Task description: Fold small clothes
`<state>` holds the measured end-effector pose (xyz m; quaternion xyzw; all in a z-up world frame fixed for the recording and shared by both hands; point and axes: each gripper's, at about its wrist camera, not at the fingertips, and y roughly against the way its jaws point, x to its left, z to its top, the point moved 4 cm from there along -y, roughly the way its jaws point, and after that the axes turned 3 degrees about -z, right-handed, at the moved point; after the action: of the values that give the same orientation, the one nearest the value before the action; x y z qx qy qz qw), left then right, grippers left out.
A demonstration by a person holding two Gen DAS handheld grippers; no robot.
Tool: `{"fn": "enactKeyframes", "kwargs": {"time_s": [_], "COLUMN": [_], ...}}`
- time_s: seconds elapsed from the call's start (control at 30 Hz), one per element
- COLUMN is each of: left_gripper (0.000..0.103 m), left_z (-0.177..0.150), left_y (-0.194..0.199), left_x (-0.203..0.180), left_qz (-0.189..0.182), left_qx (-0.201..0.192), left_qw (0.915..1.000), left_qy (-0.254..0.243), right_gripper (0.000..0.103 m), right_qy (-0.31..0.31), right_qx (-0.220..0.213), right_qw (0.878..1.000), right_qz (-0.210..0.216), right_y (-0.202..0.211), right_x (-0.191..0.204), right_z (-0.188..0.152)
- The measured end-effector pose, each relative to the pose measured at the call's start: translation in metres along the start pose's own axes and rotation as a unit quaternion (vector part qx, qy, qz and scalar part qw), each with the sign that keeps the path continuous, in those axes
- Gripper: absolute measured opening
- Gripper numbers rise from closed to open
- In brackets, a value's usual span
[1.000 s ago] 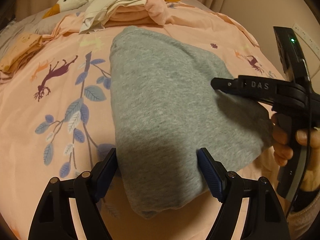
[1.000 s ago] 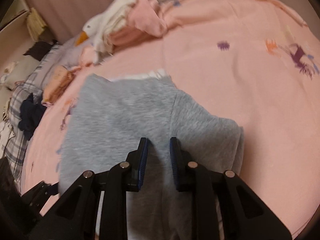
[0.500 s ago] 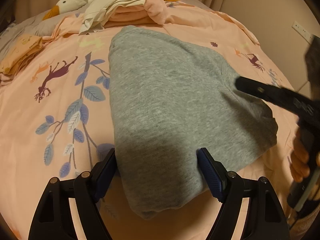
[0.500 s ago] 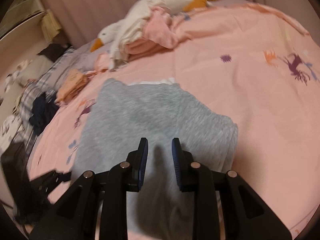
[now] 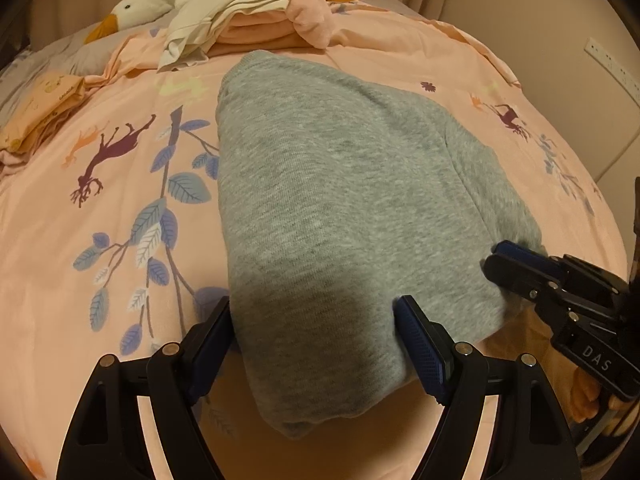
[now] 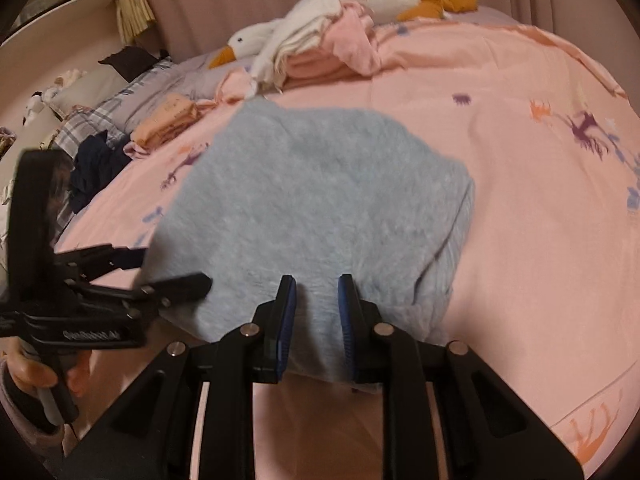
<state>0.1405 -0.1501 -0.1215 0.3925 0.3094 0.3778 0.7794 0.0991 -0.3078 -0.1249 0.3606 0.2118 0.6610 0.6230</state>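
Since the earlier frames: right gripper (image 5: 498, 258) is showing lower in the left wrist view, now at the garment's right edge instead of above it; its jaws have just been closing a little over the cloth.
Left wrist view, left gripper (image 5: 316, 334): is standing spread wide, its blue pads (image 5: 420, 344) flanking the near end of the grey garment (image 5: 332, 200); whether they are pressing the cloth I cannot tell. It is sitting where it was a second ago.
Left wrist view, garment: is lying folded on the pink bedspread (image 5: 100, 240), long edge running away from the camera, near corner between the left fingers.
Left wrist view, background: a goose plush (image 5: 140, 8) and a stack of folded clothes (image 5: 248, 20) are lying at the far end of the bed.
Right wrist view, right gripper (image 6: 316, 292): is held nearly pressed together, a narrow gap showing between the pads, tips over the garment's near edge (image 6: 312, 208); no cloth is visibly pinched.
Right wrist view, left gripper (image 6: 160, 272): is reaching in from the left, fingers at the garment's side.
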Motion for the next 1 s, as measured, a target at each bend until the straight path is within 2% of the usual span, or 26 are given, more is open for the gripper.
{"fn": "enactKeyframes", "kwargs": {"time_s": [0.4, 0.83, 1.0], "left_gripper": [0.080, 0.080, 0.080], "left_z": [-0.001, -0.002, -0.002], "left_y": [0.000, 0.000, -0.001], "left_x": [0.001, -0.001, 0.000], "left_qz": [-0.001, 0.002, 0.003], "left_qx": [-0.001, -0.002, -0.001], "left_qw": [1.0000, 1.0000, 1.0000], "left_qy": [-0.001, -0.003, -0.005], "right_gripper": [0.022, 0.022, 0.026], "right_qy": [-0.003, -0.007, -0.029], "right_qx": [-0.017, -0.001, -0.029], "right_qw": [1.000, 1.000, 0.999], "right_qz": [0.009, 0.014, 0.036], "right_y": [0.021, 0.017, 0.032], "right_x": [0.003, 0.001, -0.003], "right_z": [-0.009, -0.015, -0.005]}}
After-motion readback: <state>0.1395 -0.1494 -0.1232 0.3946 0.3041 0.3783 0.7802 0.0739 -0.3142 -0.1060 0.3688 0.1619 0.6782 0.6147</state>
